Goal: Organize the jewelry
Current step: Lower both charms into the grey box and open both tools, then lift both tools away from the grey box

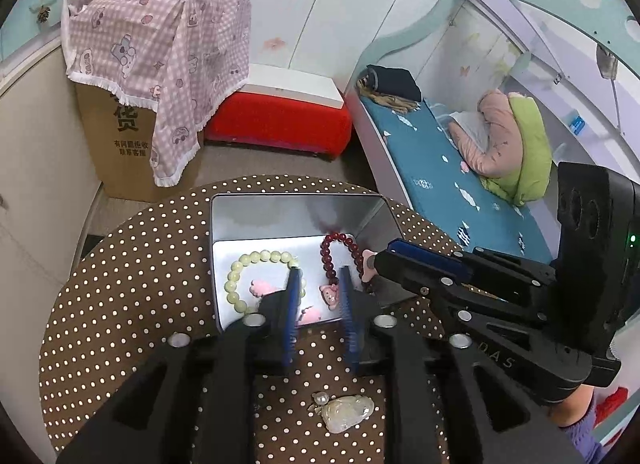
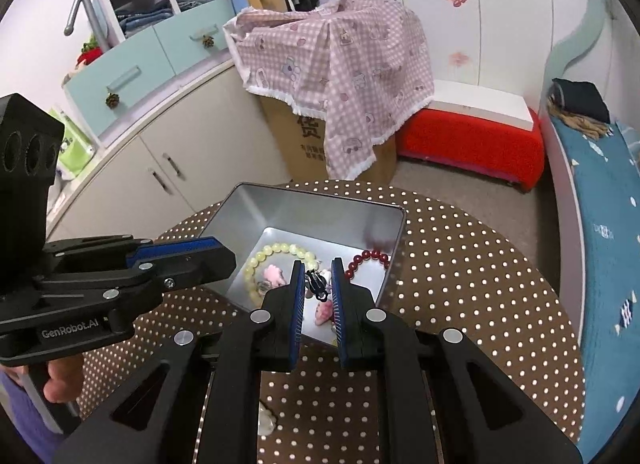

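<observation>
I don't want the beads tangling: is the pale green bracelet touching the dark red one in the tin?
Apart. The left wrist view shows bare floor of the tin between the pale green bracelet and the dark red bracelet.

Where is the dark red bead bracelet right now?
The dark red bead bracelet lies inside the silver metal tin, at its right side beside the pale green bead bracelet.

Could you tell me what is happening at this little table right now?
A person holding a gripper in each hand is sorting jewelry into a metal tin on the polka-dot table. The right gripper pinches a small dark clip over the tin. The left gripper is open and empty above it. A pale green bracelet, a red bracelet and pink charms already lie inside; a pale stone pendant remains on the table.
</observation>
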A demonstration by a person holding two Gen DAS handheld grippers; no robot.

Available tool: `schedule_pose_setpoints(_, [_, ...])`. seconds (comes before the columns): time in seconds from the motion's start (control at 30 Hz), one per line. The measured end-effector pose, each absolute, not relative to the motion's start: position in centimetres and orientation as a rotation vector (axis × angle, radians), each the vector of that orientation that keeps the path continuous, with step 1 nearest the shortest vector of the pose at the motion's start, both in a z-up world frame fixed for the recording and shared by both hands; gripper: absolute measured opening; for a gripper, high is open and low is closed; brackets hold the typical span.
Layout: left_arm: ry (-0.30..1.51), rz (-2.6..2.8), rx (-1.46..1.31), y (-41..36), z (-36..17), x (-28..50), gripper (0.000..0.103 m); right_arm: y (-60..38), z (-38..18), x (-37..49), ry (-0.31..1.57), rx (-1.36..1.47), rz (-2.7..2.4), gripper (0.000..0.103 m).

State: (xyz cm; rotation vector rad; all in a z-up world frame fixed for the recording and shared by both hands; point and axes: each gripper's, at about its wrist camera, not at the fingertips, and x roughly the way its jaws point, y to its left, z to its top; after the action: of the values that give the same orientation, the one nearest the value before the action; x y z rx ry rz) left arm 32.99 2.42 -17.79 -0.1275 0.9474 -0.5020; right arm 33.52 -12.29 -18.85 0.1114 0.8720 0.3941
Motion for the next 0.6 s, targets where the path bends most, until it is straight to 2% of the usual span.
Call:
schedule_pose_setpoints(0.07, [0.938, -0.498, -0.130, 2.4, -17.6, 32.6, 0.034, -12.4, -18.6, 33.3, 0.864, 0.117, 0.394, 0.016])
schedule_pose_setpoints(0.13, [0.927, -0.501, -0.125, 2.5, -17.2, 32.3, 0.035, -12.5, -18.2, 33.0, 0.857, 0.121, 0.394, 0.016])
schedule_pose_setpoints(0.2, [0.914, -0.492, -0.130, 2.7, -16.7, 31.8, 0.049, -12.5, -17.7, 32.6, 0.848, 0.112, 0.387, 0.018])
schedule_pose_setpoints(0.23, [0.902, -0.489, -0.136, 2.9, -16.3, 31.5, 0.053, -12.6, -17.3, 32.3, 0.840, 0.115, 0.388, 0.027])
schedule_pose_setpoints(0.27, [0.882, -0.481, -0.144, 3.2, -15.8, 31.1, 0.060, -12.8, -16.9, 31.9, 0.828, 0.120, 0.382, 0.045])
schedule_pose_setpoints(0.3, [0.870, -0.478, -0.148, 3.4, -15.5, 30.8, 0.061, -12.9, -16.4, 31.4, 0.809, 0.118, 0.373, 0.052])
schedule_pose_setpoints(0.37, [0.850, -0.475, -0.156, 4.0, -14.6, 30.1, 0.062, -12.9, -15.4, 30.6, 0.786, 0.105, 0.369, 0.053])
schedule_pose_setpoints(0.47, [0.812, -0.454, -0.166, 5.0, -13.3, 28.8, 0.068, -12.9, -14.0, 29.5, 0.761, 0.102, 0.369, 0.053])
schedule_pose_setpoints(0.6, [0.769, -0.453, -0.169, 6.1, -11.8, 26.7, 0.069, -13.0, -12.3, 27.7, 0.726, 0.100, 0.370, 0.055])
